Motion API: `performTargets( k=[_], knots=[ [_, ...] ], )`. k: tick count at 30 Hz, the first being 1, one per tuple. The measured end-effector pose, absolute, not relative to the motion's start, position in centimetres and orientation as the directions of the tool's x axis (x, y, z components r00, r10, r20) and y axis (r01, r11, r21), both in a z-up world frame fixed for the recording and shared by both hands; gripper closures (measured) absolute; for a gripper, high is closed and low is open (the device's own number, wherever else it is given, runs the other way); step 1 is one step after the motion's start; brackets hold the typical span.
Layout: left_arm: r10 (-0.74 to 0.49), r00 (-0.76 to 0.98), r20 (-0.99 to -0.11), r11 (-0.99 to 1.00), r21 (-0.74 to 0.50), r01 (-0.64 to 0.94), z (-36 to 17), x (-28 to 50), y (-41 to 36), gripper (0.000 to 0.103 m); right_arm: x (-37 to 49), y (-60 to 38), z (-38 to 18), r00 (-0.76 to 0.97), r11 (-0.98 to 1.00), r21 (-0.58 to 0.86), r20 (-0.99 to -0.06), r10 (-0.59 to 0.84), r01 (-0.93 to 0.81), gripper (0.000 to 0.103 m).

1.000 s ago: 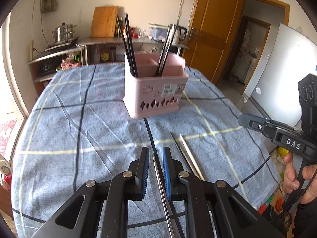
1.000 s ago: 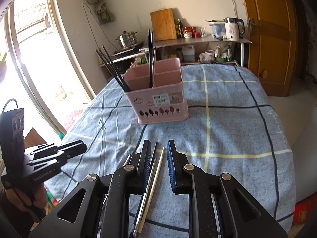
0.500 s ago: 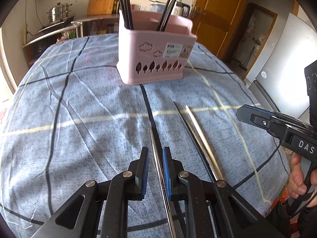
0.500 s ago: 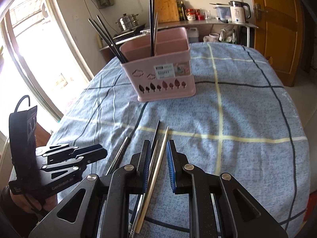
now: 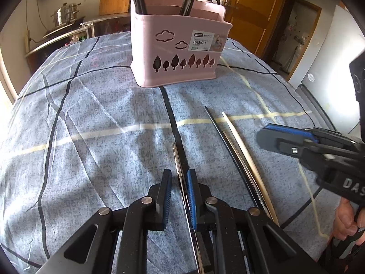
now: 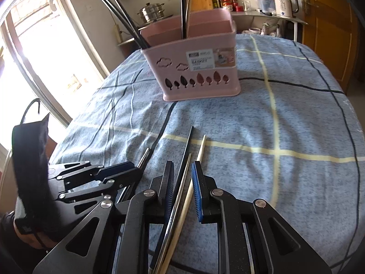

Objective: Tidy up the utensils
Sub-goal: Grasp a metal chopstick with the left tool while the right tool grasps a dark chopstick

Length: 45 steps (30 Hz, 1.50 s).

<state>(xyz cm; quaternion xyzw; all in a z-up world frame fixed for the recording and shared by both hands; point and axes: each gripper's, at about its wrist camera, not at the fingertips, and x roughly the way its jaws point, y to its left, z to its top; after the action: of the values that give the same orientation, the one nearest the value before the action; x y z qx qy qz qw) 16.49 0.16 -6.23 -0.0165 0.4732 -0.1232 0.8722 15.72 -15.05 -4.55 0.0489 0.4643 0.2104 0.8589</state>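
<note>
While its jaws stand partly open, the left hand-held gripper [image 5: 179, 180] straddles a steel chopstick [image 5: 176, 157] lying on the bench [image 5: 91, 118], which sits against the blue right pad. The right hand-held gripper [image 6: 183, 173], likewise partly open, brackets a black chopstick [image 6: 187, 145], a second steel one and a pale chopstick [image 6: 200, 150] without clamping them. At 12 o'clock stands the pink basket [image 5: 178, 52], holding dark chopsticks. Compared with a second ago, both grippers have moved lower and nearer the basket.

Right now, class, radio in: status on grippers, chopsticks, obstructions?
Left gripper open, straddling steel chopstick. Right gripper open over three chopsticks. Basket path unobstructed.
</note>
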Motion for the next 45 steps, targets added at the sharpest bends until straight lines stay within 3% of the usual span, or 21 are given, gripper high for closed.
performTargets(
  k=[8,24,27,39,45],
  knots=[
    [-0.235,0.532,-0.814,0.969,-0.150,0.198,-6.4,16.4,0.3,0.090,17.0,-14.0,-6.5,0.441,0.908,0.272,-0.805,0.397,-0.320,0.098],
    [-0.187,0.546,-0.817,0.976,-0.092,0.197,-6.4,16.6,-0.5,0.090,17.6,-13.0,-7.5,0.421,0.933,0.193,-0.851,0.313,-0.304,0.098],
    [-0.156,0.555,-0.817,0.980,-0.056,0.193,-6.5,17.0,-0.6,0.097,17.9,-12.8,-7.4,0.421,0.935,0.186,-0.853,0.306,-0.303,0.098],
    [-0.238,0.521,-0.820,0.969,-0.233,0.077,-6.5,17.6,4.2,0.099,18.4,-14.0,-7.3,0.400,0.940,0.211,-0.863,0.307,-0.268,0.098],
    [-0.234,0.485,-0.842,0.972,-0.195,0.131,-6.3,18.5,3.8,0.099,19.3,-13.3,-7.2,0.386,0.944,0.181,-0.879,0.281,-0.276,0.098]
  ],
)
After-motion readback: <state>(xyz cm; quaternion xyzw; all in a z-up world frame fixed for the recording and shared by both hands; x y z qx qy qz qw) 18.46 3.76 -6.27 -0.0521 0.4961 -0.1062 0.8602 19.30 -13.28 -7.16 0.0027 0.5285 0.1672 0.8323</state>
